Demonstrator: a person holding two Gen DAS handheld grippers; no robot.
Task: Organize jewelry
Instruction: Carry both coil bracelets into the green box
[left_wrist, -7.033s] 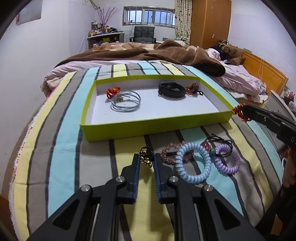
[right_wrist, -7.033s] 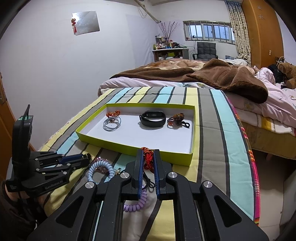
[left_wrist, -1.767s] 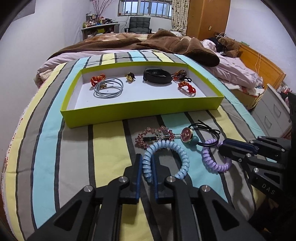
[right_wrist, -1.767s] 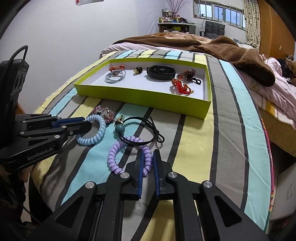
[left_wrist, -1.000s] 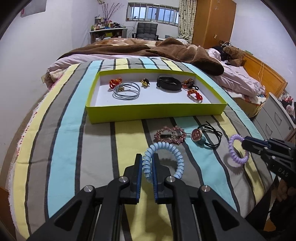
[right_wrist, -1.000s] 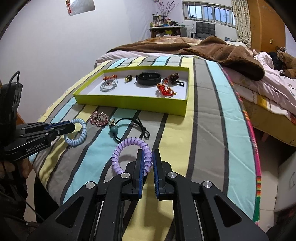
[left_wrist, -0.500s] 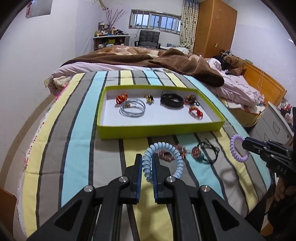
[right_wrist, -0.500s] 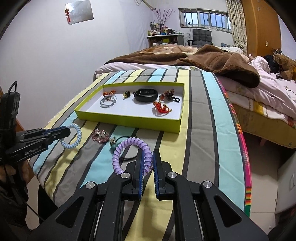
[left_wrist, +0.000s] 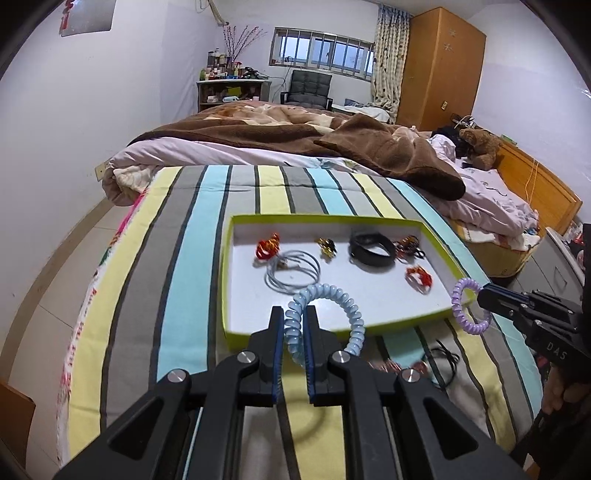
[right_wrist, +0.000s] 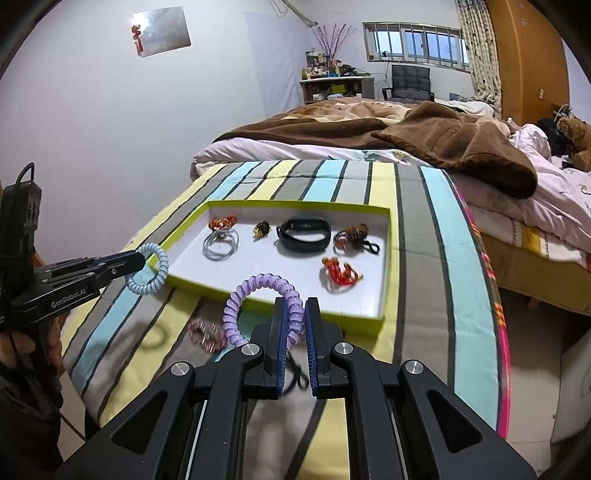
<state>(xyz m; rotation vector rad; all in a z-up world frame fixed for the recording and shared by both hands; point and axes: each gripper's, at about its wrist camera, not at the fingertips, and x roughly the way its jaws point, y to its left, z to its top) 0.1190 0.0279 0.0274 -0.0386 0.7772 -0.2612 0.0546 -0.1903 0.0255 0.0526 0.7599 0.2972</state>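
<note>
My left gripper (left_wrist: 294, 321) is shut on a light blue spiral hair tie (left_wrist: 332, 299) and holds it in the air over the near edge of the lime-green tray (left_wrist: 236, 332). My right gripper (right_wrist: 294, 317) is shut on a purple spiral hair tie (right_wrist: 255, 286), held above the tray's near wall (right_wrist: 321, 315). Each gripper shows in the other view: the right (left_wrist: 480, 295) with the purple tie (left_wrist: 461, 304), the left (right_wrist: 142, 258) with the blue tie (right_wrist: 149, 273). The tray holds a black band (left_wrist: 371, 251), a grey wire bracelet (left_wrist: 291, 271) and several small red and gold pieces.
A pink beaded piece (right_wrist: 207, 334) and a black cord hair tie (left_wrist: 443, 360) lie on the striped cloth (left_wrist: 184, 295) in front of the tray. A bed with a brown blanket (left_wrist: 295, 136) stands behind. The cloth's right edge (right_wrist: 498, 332) drops to the floor.
Both grippers have risen and moved forward toward the tray, each still holding its spiral hair tie. The loose pieces on the cloth now sit below and behind the fingertips.
</note>
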